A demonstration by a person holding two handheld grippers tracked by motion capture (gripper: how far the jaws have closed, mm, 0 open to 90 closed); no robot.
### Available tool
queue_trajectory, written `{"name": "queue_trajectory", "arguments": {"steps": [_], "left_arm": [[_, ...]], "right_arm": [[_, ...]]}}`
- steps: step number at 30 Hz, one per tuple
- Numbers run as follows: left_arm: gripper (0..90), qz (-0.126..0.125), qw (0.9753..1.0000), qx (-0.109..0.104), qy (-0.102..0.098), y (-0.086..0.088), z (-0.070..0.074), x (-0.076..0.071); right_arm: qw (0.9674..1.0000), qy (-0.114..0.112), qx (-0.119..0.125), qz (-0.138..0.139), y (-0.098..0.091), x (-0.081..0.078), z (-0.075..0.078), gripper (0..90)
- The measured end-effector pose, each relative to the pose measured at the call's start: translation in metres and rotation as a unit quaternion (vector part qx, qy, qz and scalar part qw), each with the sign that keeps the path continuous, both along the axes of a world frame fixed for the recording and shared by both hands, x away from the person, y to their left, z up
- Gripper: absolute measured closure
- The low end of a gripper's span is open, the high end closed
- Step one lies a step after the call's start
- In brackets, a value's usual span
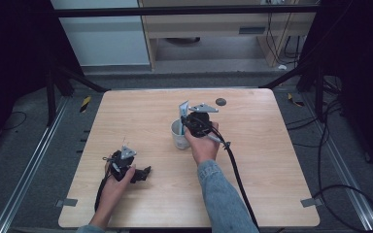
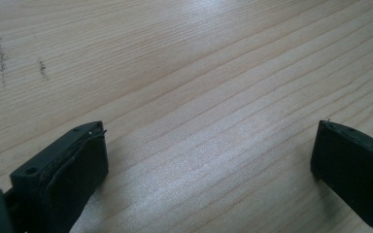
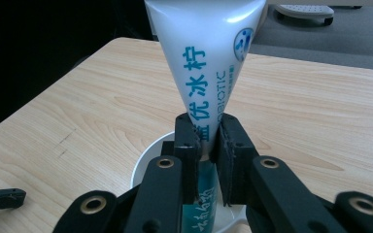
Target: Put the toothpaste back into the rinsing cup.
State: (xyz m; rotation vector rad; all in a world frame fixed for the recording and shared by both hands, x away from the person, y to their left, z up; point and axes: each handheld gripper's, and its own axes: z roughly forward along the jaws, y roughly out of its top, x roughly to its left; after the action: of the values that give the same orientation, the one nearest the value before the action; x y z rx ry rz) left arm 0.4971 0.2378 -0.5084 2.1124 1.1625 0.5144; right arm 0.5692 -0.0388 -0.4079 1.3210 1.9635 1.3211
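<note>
A white toothpaste tube (image 3: 204,53) with teal lettering stands upright, its lower end down inside a white cup (image 3: 143,162). My right gripper (image 3: 207,141) is shut on the tube's narrow lower part, just above the cup's rim. In the high view the cup (image 1: 178,136) sits mid-table, the tube (image 1: 183,108) rises behind it and the right gripper (image 1: 190,121) is over it. My left gripper (image 1: 143,173) rests low near the table's front left. Its jaws stand wide open in its own view (image 2: 209,150), with bare wood between them.
The wooden table (image 1: 252,170) has rounded corners and a drop-off on all sides. A small dark round disc (image 1: 220,101) lies near the far edge. The right gripper's cable (image 1: 235,167) trails back over the table's front.
</note>
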Motion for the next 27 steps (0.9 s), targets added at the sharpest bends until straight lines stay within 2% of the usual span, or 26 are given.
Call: {"name": "queue_trajectory", "arguments": {"steps": [12, 19, 27], "left_arm": [[0.0, 0.0, 1.0, 0.0, 0.0, 0.0, 0.0, 0.0], [0.0, 0.0, 1.0, 0.0, 0.0, 0.0, 0.0, 0.0], [0.0, 0.0, 1.0, 0.0, 0.0, 0.0, 0.0, 0.0]], "right_arm": [[0.9996, 0.016, 0.022, -0.009, -0.008, 0.006, -0.001, 79.0], [0.9992, 0.023, 0.026, -0.018, -0.015, 0.009, -0.001, 78.0], [0.9994, 0.02, 0.021, -0.018, -0.016, 0.009, -0.001, 77.5]]}}
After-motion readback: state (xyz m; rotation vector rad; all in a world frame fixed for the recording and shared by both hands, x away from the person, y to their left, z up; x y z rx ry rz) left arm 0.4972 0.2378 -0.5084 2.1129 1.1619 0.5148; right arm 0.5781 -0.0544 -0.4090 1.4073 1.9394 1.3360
